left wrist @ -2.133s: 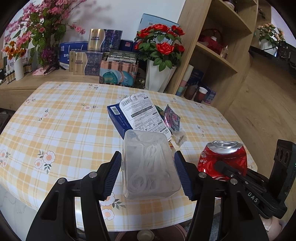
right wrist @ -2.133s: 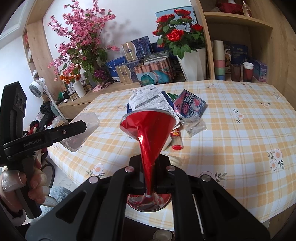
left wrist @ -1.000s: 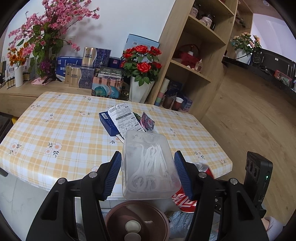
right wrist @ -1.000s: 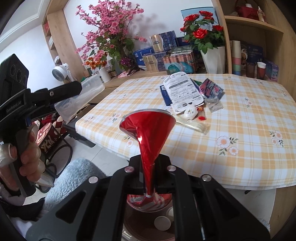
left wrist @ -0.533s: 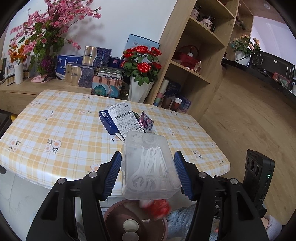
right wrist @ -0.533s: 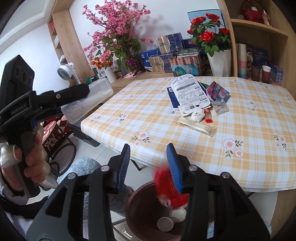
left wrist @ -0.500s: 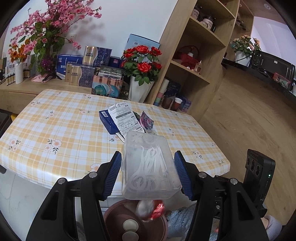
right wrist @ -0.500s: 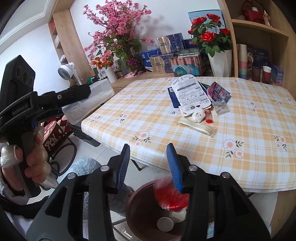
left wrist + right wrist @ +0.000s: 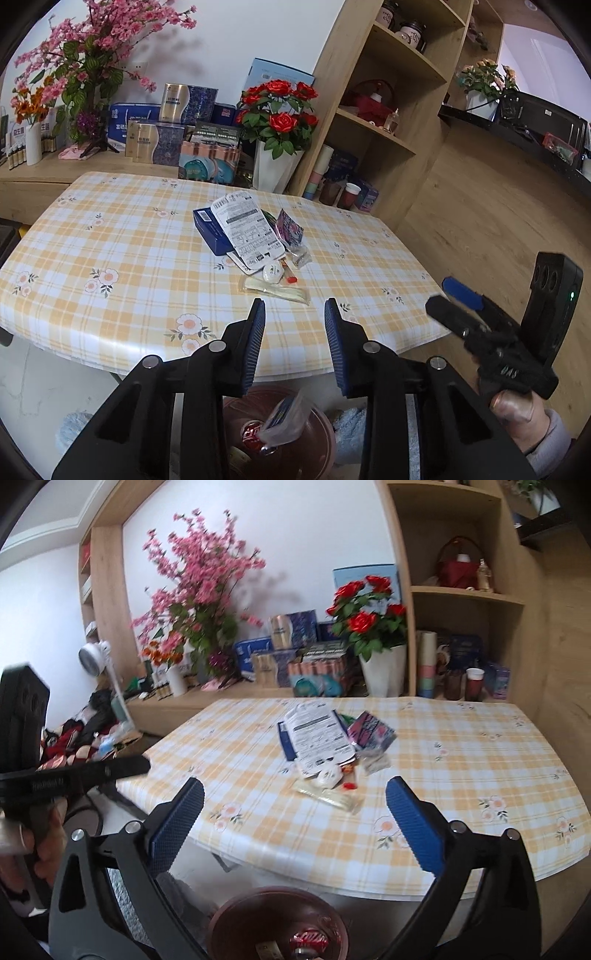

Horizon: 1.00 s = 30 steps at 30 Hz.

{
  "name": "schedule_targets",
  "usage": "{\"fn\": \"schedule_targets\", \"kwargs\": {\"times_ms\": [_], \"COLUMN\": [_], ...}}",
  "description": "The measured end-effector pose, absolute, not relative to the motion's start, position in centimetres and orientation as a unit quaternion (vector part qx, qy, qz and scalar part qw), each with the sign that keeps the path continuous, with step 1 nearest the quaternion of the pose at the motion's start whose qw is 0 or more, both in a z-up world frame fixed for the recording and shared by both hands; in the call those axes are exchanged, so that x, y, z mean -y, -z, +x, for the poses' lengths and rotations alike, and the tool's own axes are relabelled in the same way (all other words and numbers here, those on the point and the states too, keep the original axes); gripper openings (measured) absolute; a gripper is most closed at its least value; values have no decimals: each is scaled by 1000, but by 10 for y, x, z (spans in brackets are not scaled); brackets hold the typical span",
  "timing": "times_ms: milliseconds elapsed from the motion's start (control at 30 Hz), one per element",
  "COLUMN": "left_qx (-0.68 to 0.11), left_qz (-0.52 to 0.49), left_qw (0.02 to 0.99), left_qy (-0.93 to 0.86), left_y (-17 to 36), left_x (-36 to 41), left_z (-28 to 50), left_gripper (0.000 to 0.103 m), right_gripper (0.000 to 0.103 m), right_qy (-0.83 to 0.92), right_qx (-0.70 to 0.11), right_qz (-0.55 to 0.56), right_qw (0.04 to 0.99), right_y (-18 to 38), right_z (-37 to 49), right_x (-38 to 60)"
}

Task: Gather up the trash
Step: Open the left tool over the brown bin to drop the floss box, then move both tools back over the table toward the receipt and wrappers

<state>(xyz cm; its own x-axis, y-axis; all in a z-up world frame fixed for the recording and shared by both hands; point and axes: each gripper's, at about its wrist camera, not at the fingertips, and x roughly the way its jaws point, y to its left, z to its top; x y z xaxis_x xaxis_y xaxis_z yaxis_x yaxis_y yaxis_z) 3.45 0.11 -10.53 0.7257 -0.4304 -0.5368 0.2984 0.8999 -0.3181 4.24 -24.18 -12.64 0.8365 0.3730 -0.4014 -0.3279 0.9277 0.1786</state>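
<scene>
My left gripper [image 9: 294, 325] is open and empty above a dark red bin [image 9: 321, 424] on the floor. The clear plastic box [image 9: 284, 419] is falling into the bin, onto the red can [image 9: 253, 432]. My right gripper [image 9: 294, 825] is open and empty above the same bin [image 9: 236, 912], where the red can [image 9: 308, 939] lies. On the checked table [image 9: 110, 236] lies a trash pile: blue box [image 9: 207, 230], white printed packet [image 9: 247, 230], pink wrapper [image 9: 290, 230], small white round item [image 9: 272, 273], long clear wrapper [image 9: 275, 291]. The right gripper also shows in the left wrist view [image 9: 452, 299].
A white vase of red roses [image 9: 277, 162] and stacked boxes [image 9: 173, 136] stand behind the table. A wooden shelf unit [image 9: 388, 110] rises at the right with cups [image 9: 340, 192] at its foot. A pale rug [image 9: 351, 424] lies under the bin. Clutter [image 9: 85, 734] sits on the floor at left.
The right gripper opened and dropped the red can into the bin. The left gripper then opened and let go of the clear box, which is dropping into the bin.
</scene>
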Motion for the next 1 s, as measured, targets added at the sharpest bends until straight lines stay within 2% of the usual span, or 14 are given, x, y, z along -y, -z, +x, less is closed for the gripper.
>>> {"fn": "schedule_targets", "kwargs": {"times_ms": [467,533,600,633,733,800,900,1000], "left_qx": [-300,-299,-296,-293,-286,-285,-286,-296], "left_qz": [-84,-86,-88,-90,-90,-96,-98,-96], "left_qw": [936,938,940,941,945,945,946,945], "left_qy": [163,153,147,144,134,129,114,98], "left_y": [106,106,106,106,105,106,108,113], "left_x": [-3,-7,-11,-13,-18,-21,-25,-27], "left_z": [37,41,43,45,49,53,60,69], "left_gripper": [32,38,52,55,72,90,96,97], "right_gripper": [97,97,97,97,97,97,97,97], "right_qy": [-143,-140,-131,-127,-121,-120,-120,-119], "right_qx": [-225,-229,-236,-238,-244,-254,-267,-270], "right_qz": [47,44,38,36,36,40,54,66], "right_qw": [963,962,962,962,961,959,955,953], "right_y": [134,136,139,140,144,148,154,158], "right_z": [48,51,54,55,60,65,74,79], "right_x": [257,258,257,258,259,261,266,269]}}
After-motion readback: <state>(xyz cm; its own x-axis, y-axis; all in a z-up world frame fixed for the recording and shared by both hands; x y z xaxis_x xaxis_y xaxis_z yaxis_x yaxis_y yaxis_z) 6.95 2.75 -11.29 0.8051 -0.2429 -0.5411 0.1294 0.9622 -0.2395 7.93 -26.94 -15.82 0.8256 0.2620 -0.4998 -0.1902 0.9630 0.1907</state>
